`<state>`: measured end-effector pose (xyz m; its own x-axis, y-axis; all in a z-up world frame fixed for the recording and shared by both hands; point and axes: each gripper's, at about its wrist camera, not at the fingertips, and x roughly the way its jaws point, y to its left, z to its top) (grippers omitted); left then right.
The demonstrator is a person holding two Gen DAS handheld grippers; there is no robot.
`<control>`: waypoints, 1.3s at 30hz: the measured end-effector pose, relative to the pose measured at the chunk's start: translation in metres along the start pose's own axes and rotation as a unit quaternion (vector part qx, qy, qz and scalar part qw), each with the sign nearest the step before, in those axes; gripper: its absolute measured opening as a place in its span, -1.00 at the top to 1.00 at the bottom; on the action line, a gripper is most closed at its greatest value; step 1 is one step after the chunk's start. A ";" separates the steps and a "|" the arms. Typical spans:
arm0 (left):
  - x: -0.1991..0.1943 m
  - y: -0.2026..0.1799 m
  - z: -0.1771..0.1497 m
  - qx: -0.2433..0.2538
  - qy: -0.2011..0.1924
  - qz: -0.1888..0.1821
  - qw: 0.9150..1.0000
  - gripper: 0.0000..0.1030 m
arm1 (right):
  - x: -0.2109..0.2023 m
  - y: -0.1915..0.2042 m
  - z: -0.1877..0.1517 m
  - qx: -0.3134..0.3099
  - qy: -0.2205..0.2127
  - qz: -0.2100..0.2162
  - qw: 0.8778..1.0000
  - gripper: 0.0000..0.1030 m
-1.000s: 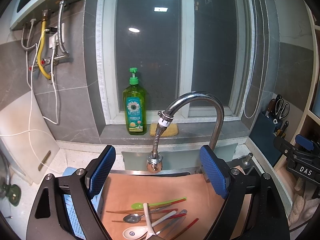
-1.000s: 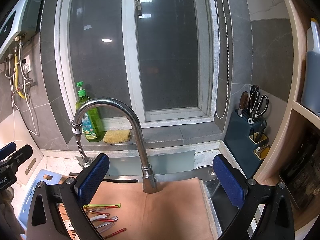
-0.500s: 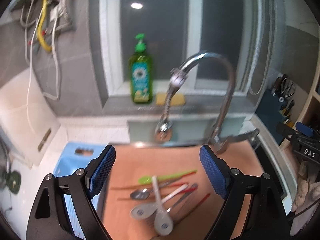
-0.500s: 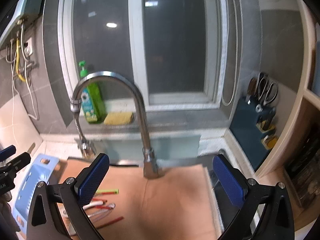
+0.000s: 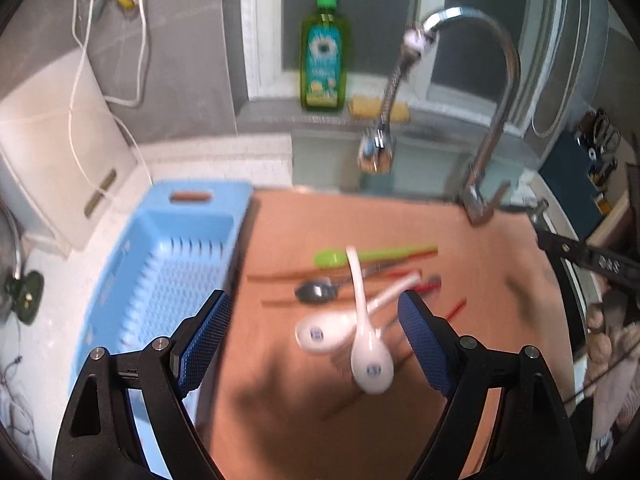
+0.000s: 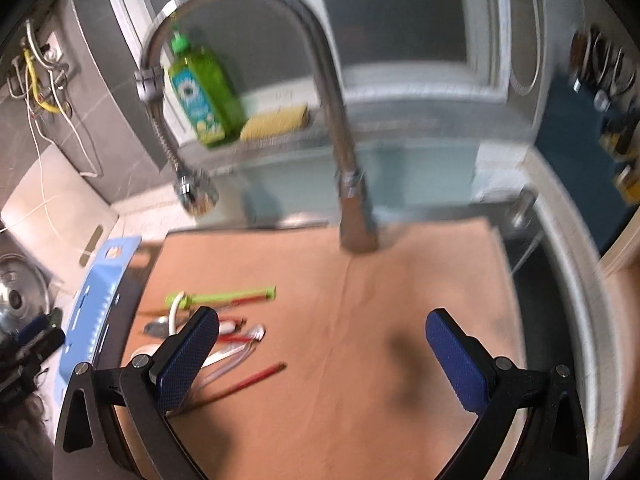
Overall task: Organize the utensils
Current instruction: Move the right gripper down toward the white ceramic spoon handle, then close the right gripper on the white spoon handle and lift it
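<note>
1. Left gripper [image 5: 314, 338], ribbed blue pads spread wide, empty, above two glossy white ceramic spoons [image 5: 362, 338].
2. Right gripper [image 6: 322, 354] likewise wide, empty.
3. Utensils lie heaped on the smooth tan mat [image 5: 500, 320], beside a perforated blue plastic basket [image 5: 168, 264].

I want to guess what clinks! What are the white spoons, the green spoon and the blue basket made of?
The white spoons look like glazed ceramic: thick, glossy, with a small blue mark in each bowl, though white plastic is possible. The green spoon looks like matte plastic, evenly bright. The blue basket looks like moulded plastic, with slotted holes.
</note>
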<state>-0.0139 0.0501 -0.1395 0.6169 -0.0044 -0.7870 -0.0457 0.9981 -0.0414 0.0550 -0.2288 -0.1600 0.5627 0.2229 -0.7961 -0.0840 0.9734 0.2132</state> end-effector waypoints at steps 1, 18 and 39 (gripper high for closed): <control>0.003 -0.001 -0.006 0.001 0.010 -0.004 1.000 -0.62 | 0.007 -0.001 -0.003 0.004 0.013 0.007 1.000 -0.95; 0.041 -0.014 -0.040 -0.009 0.087 -0.050 0.995 -0.31 | 0.087 0.031 -0.026 0.021 0.165 0.107 0.980 -0.20; 0.080 -0.032 -0.054 -0.018 0.131 -0.055 0.990 -0.33 | 0.155 0.136 -0.004 -0.075 0.222 0.202 0.951 0.16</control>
<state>-0.0057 0.0149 -0.2341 0.3955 -0.1325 -0.9089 -0.0210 0.9880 -0.1531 0.1277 -0.0619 -0.2571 0.0595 0.5481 -0.8343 -0.3545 0.7929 0.4957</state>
